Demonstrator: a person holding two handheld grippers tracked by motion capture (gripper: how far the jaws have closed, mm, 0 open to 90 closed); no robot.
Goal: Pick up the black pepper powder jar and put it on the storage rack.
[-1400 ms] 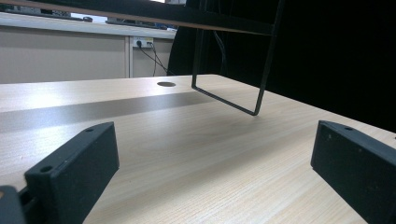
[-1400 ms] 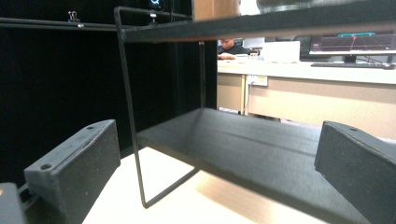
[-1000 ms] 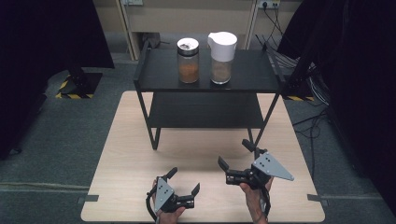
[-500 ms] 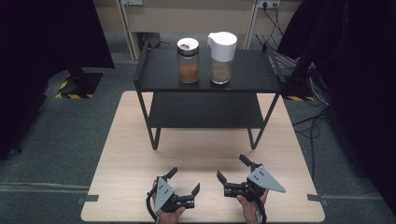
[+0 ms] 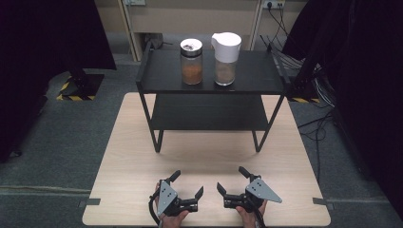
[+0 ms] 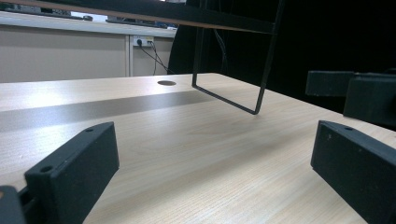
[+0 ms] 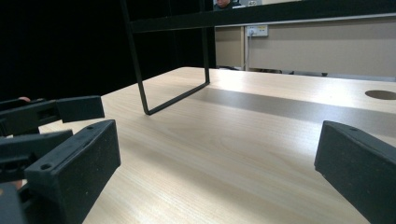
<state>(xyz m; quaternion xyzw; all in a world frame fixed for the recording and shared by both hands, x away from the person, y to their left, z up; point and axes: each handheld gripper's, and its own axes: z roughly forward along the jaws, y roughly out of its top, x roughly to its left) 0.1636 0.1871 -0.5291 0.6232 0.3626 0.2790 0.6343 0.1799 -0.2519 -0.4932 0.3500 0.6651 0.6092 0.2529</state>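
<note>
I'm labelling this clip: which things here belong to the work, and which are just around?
In play:
left tongs, open
right tongs, open
spice jar on the shelf
white-lidded jar beside it

Just around:
shelf
table
cables on the floor

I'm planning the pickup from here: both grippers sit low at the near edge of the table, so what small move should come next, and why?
Probably lift the right gripper and carry it forward toward the white-lidded jar. Both it and the left gripper stand open and empty near the table edge, while that jar and the metal-lidded jar stand far off on the top of the black shelf.
</note>
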